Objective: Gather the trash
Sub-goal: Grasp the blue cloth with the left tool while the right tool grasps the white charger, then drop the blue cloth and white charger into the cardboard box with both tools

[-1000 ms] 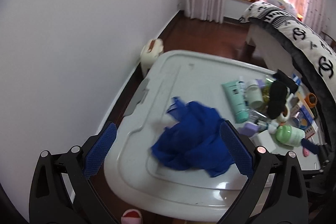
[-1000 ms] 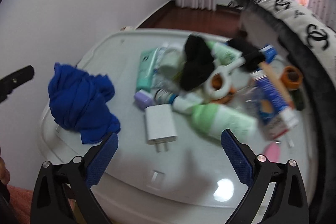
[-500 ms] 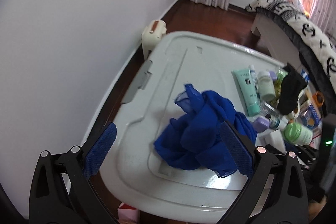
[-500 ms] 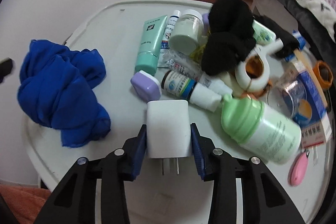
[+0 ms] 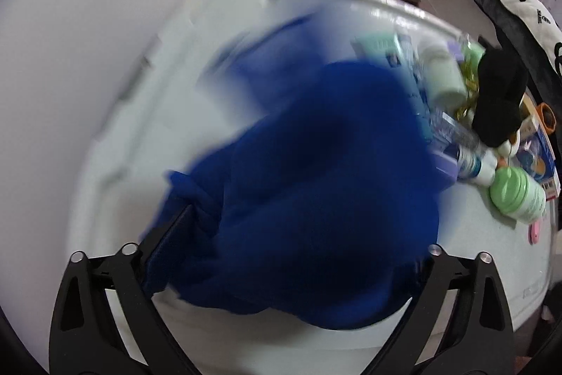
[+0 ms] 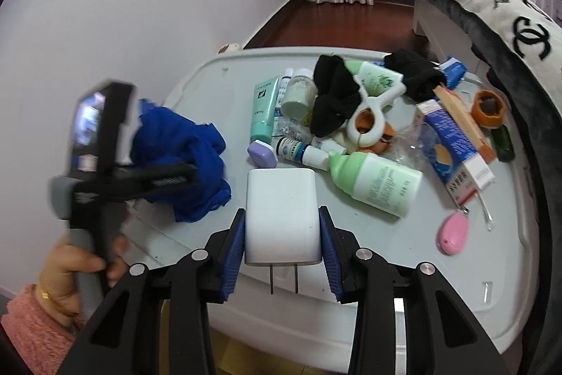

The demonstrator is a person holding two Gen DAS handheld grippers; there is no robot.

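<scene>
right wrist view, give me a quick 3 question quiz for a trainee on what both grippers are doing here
1. True or false: the right gripper is shut on the white charger.
2. Which item is the left gripper at?
A. blue cloth
B. pink tag
C. green bottle
3. Fill in: the charger's two metal prongs point toward the ____.

Key:
1. true
2. A; whether the jaws have closed on the cloth cannot be told, since the left wrist view is blurred.
3. camera
</scene>
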